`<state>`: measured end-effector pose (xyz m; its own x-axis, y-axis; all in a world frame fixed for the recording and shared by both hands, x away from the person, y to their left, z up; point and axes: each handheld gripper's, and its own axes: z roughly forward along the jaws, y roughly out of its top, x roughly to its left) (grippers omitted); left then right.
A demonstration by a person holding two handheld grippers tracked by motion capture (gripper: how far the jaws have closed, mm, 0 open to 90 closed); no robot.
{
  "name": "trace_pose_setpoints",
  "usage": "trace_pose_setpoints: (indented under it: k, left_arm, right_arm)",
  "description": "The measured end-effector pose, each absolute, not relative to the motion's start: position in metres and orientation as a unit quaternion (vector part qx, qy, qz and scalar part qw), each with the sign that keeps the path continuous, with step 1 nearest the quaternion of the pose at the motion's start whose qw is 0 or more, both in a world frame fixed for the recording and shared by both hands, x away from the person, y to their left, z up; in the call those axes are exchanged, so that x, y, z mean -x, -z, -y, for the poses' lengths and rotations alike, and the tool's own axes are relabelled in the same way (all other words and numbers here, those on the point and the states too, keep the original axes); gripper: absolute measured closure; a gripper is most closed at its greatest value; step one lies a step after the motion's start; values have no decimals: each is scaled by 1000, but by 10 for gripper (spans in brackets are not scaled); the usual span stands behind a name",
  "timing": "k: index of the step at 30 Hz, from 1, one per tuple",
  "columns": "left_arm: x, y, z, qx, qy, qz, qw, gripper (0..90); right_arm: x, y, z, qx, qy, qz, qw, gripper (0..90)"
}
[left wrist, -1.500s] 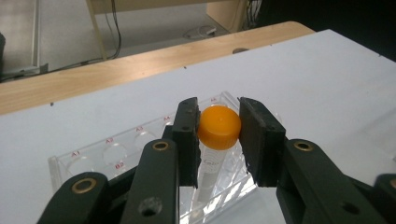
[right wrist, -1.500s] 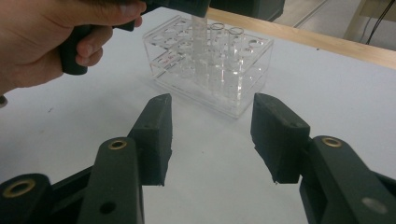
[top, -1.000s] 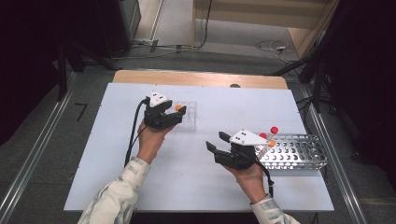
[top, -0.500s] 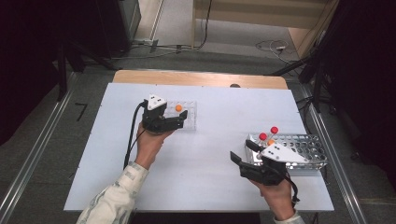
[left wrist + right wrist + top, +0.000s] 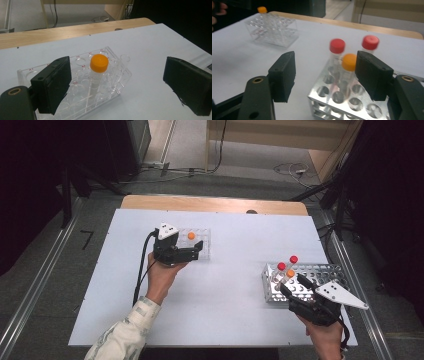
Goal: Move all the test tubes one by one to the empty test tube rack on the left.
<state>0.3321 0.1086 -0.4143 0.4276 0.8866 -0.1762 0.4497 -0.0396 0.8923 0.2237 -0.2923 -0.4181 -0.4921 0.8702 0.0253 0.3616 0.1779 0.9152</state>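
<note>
Two racks on a white tabletop [image 5: 225, 285], well apart: at left and farther off, a clear plastic tube rack [image 5: 100, 82] carrying a single orange-capped clear tube [image 5: 98, 67], upright in a middle hole; at right and nearer, a perforated metal tube rack [image 5: 320, 270] with three tubes clustered at its left end. Of those, two red-capped tubes [image 5: 337, 50] at the back and a second orange-capped tube [image 5: 349, 65] just in front, clear-bodied, standing straight, cap bright and slightly blurred. Right gripper [image 5: 325, 75] wide open, holding nothing, jaws spread to either side of that cluster with the right jaw just beside the orange cap: probably lined up to pinch this tube and carry it across. Left gripper [image 5: 125, 85] likewise wide open and empty, its left jaw close against the plastic rack's near end, likely placed to brace the light rack against sliding.
</note>
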Motion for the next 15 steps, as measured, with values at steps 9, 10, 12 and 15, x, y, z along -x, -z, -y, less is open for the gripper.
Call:
trace_pose_setpoints:
  k: [9, 10, 12, 15]
  left_arm:
    - [-329, 413, -106, -690, -218, -478, 497, 70]
    - [-328, 413, -105, -690, -219, -478, 497, 70]
    - [-327, 413, -104, -692, -221, -475, 497, 70]
    - [-327, 414, -102, -695, -215, -473, 497, 71]
  right_arm:
    - [-243, 444, 299, -451, -458, -719, 266, 432]
    - [-245, 446, 299, -452, -455, -719, 269, 445]
    - [-249, 449, 299, -456, -450, -719, 269, 470]
    - [-254, 452, 299, -461, -449, -717, 267, 511]
